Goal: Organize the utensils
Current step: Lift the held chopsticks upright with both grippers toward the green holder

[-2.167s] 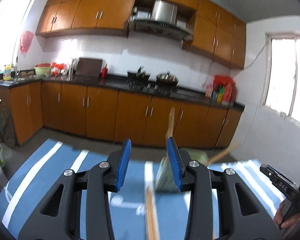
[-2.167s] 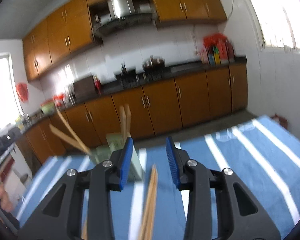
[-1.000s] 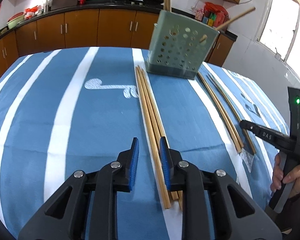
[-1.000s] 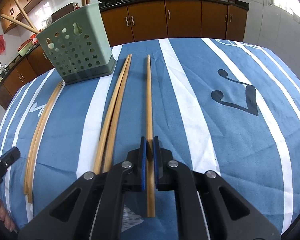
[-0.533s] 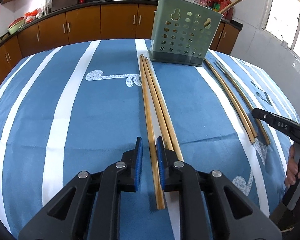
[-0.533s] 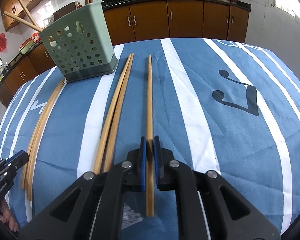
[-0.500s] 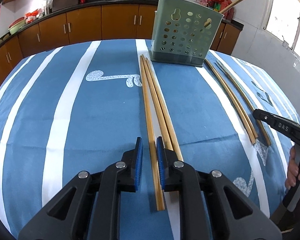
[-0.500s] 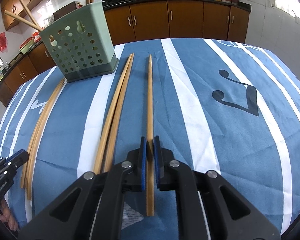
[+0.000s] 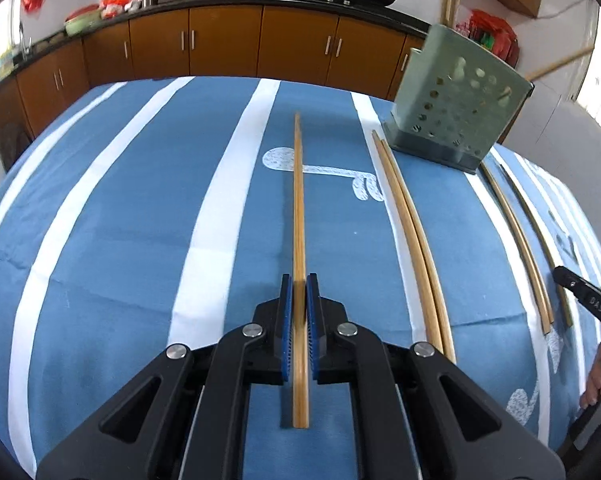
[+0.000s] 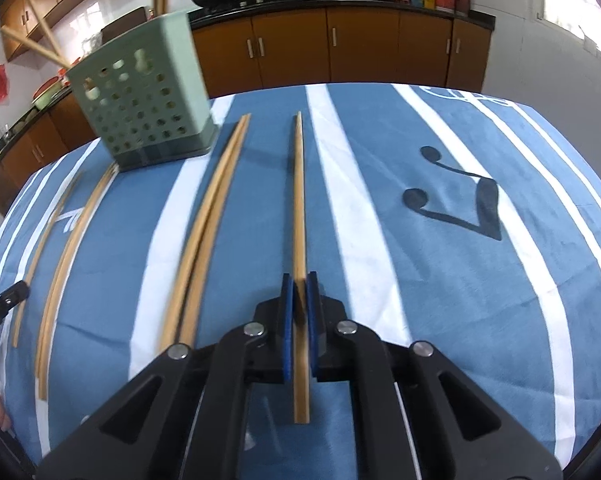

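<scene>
Left chopstick [image 9: 299, 216]: pinched between the blue pads of the left gripper [image 9: 299, 312], near its butt end, tip pointing away over the blue striped cloth [image 9: 112, 216]. Half a sec ago the jaws stood a little apart astride it, w/ it lying close beside a pair; they have just been closing and now clench it. It now sits apart from that pair [image 9: 408, 232], so it looks pulled clear or lifted; cannot tell if it's off the cloth.

Right chopstick [image 10: 299, 200]: clamped in the right gripper [image 10: 299, 312], same hold as a sec ago, no change in pose. Another pair [image 10: 204, 232] just left of it on the cloth.

More sticks along the cloth edge [image 10: 72, 232] in right view, seemingly the same as those at the far right [image 9: 516, 236] in left view.

Green holder [image 9: 456, 96] w/ holes: upright at the far side of the table, a few chopsticks [image 10: 40, 46] already poking out the top. Well apart from both grippers.

Meaning: both tools loaded, one stick each. Next step prob. lift, tip upright, drop into holder. Several sticks left on cloth, so task is early-to-mid. Risk: grip near one end, so long stick may swing or pivot in the pads on lift.
</scene>
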{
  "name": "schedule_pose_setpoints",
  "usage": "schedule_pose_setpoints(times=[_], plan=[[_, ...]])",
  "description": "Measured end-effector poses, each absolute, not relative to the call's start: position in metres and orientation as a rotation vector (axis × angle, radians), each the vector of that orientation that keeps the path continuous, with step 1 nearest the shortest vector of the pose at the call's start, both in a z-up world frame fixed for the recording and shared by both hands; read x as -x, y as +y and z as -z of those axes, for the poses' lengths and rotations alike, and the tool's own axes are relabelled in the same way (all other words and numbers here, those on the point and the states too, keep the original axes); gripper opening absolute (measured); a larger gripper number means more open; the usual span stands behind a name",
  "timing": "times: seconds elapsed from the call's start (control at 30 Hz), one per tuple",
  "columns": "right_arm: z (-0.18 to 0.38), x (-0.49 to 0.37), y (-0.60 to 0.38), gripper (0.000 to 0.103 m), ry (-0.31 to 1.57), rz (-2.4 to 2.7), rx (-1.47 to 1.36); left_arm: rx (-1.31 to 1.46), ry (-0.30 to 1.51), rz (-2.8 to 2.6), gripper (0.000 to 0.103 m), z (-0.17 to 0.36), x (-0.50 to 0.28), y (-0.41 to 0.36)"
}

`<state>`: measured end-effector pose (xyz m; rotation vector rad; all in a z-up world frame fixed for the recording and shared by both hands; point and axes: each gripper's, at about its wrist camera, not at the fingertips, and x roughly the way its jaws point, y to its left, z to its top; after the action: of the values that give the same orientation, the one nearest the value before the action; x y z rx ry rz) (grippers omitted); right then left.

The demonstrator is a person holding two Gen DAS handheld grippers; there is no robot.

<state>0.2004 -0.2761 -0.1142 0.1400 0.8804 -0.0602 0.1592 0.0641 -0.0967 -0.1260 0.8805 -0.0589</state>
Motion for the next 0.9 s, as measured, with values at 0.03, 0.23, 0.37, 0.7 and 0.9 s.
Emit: schedule_pose_setpoints(times=[0.03,0.23,0.37,0.7,0.9], plan=[[0.114,-0.201,-0.276,0.008,0.88,0.06,-0.138,0.127,0.879,0.061,0.007,0.097,-0.159,0.065],[0.116,-0.201,-0.274,0.008,0.876,0.064,-0.12,0.137,0.878,0.066,0.008,0.097,-0.157,0.066],[0.116,-0.201,-0.275,0.008,0.876,0.063,-0.121,0.148,0.878,0.07,0.008,0.097,-0.157,0.066],[0.116,-0.199,-0.272,0.009,0.885,0.059,-0.102,0.141,0.882,0.072,0.008,0.096,-0.158,0.066],[0.115,-0.188,-0.273,0.012,0.897,0.039,-0.131,0.121,0.895,0.078,0.008,0.095,-0.145,0.065]])
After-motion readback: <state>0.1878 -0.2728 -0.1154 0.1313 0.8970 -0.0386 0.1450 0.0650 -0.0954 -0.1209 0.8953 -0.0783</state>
